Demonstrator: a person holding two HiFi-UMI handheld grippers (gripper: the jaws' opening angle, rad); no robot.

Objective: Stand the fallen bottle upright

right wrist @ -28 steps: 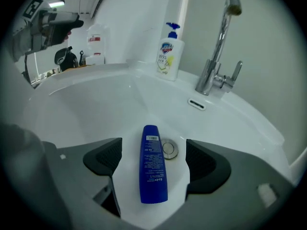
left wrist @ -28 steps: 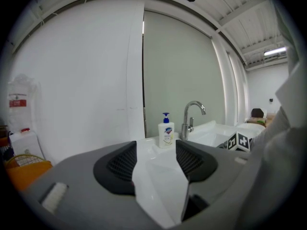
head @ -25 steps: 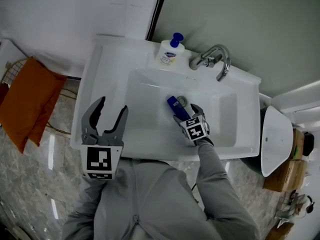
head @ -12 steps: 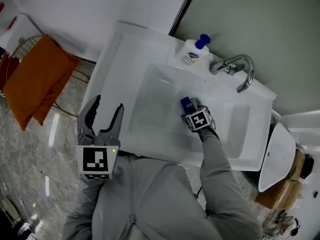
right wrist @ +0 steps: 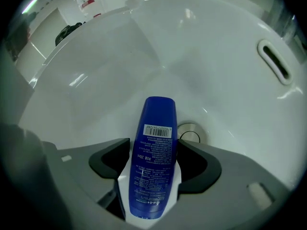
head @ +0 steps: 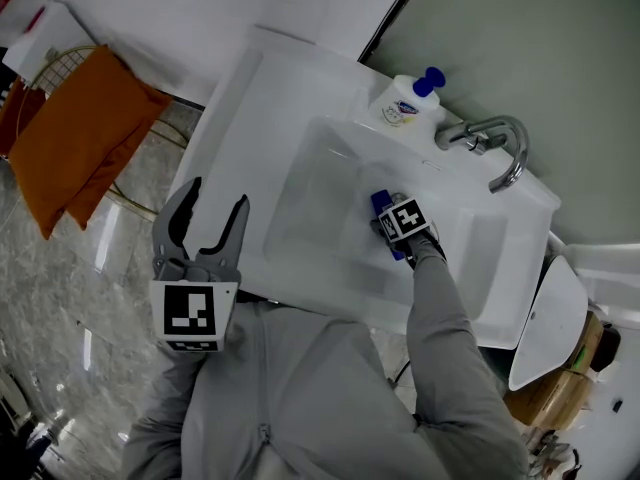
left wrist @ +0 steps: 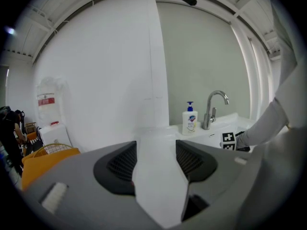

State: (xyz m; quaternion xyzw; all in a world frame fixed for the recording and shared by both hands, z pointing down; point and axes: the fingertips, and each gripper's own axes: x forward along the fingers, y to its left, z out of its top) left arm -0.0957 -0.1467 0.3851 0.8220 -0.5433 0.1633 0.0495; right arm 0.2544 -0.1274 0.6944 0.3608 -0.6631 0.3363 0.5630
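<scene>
Jaws of the right gripper (right wrist: 154,150), which have just been closing, press on both sides of the blue bottle (right wrist: 156,123). It runs lengthwise between them, its rounded end reaching out past the tips and its other end back toward the gripper's body. Just beyond one tip sits the drain (right wrist: 191,131) of the white sink (right wrist: 120,66). Left gripper (left wrist: 156,152) jaws stand apart with nothing between them, the bottle well away.

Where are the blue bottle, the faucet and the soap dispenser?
blue bottle (right wrist: 153,162): right gripper view, printed label.
faucet (head: 470,136): head view, body by the handle.
soap dispenser (head: 401,109): head view, white body.
</scene>
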